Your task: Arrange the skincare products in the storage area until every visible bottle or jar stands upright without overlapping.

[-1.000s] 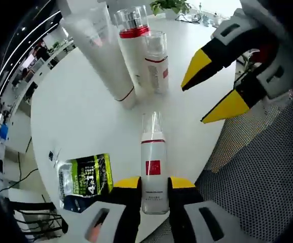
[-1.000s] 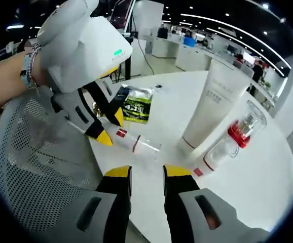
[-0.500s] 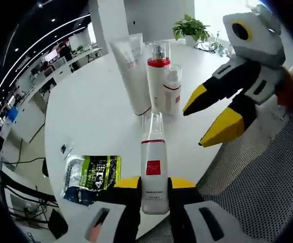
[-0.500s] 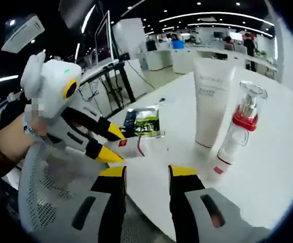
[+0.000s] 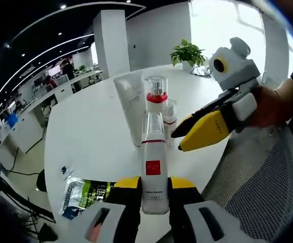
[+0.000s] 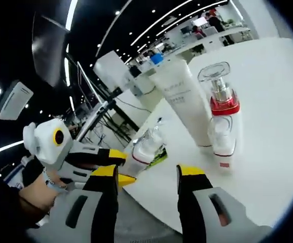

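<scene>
Held bottle: white bottle (image 5: 153,169) with clear cap and red square label, clamped between the yellow pads of the left hand-held gripper (image 5: 153,183), above the near edge of the worktop (image 5: 93,126).
Left hand-held gripper: jaws closed on the white bottle.
Right hand-held gripper (image 6: 148,173): jaws apart, nothing between them; hovers near the standing group.
Standing group: white tube (image 5: 132,104), red-collared pump bottle (image 5: 156,98) and small clear-capped bottle (image 5: 170,115) upright, close together mid-worktop.
Sachet: green-and-black sachet (image 5: 83,195) flat near the worktop edge.
Background: potted plant (image 5: 188,52) at far side.
</scene>
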